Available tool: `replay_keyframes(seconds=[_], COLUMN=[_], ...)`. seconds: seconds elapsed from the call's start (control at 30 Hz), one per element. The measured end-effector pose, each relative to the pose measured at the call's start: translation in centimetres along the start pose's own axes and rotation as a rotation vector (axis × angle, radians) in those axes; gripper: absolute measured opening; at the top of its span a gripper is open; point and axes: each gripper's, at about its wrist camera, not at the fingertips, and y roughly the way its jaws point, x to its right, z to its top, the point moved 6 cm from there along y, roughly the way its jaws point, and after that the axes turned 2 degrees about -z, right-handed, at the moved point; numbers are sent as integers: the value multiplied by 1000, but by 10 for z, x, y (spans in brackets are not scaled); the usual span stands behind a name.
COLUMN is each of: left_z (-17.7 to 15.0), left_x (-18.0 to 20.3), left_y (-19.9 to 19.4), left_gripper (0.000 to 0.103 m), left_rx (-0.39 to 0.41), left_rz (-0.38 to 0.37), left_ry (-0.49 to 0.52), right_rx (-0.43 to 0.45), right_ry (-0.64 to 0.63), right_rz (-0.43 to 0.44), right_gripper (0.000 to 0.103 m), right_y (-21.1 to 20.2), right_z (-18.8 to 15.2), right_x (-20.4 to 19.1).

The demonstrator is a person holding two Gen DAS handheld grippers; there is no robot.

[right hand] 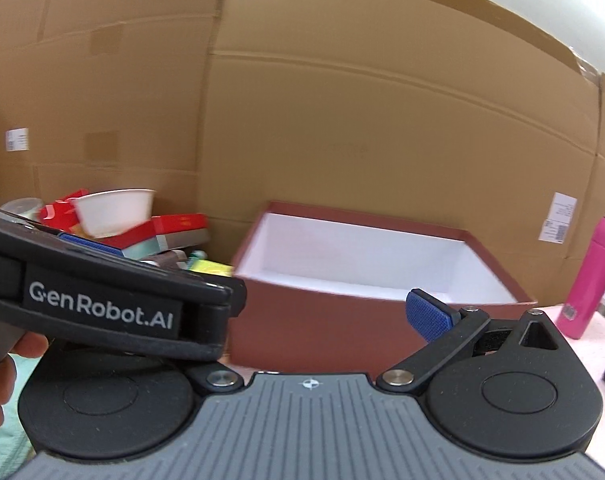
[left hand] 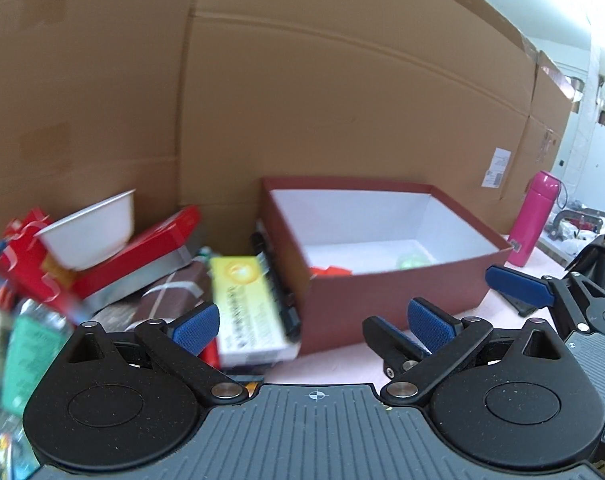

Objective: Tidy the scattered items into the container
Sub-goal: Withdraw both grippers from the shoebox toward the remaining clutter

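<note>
two grippers spread, maybe empty, red box

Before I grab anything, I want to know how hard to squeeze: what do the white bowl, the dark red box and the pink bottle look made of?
White bowl: thin plastic or paper, matte; too blurred to tell. Dark red box: rigid cardboard, matte, with a white lining and crisp straight walls. Pink bottle: probably coated metal or hard plastic, smooth with a slight sheen.
</note>
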Motion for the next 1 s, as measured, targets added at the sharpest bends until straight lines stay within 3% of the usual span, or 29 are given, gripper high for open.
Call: replay_keyframes(seconds=[0.43, 0.7, 1.0], left_z=[-44, -50, -34], left_x=[-54, -84, -106], left_y=[-34, -41, -20], left_gripper=[103, 103, 103], left_rx=[-31, -33, -51], left_rz=[62, 73, 49], left_ry=[-64, -83, -65], right_rx=[-67, -82, -117], right_ry=[32, 5, -45], right_rz=[185, 209, 187], right_gripper=[103, 103, 103], right_y=[-27, -28, -1], right_z=[-28, -32, -33], right_x=[-75, -108, -123])
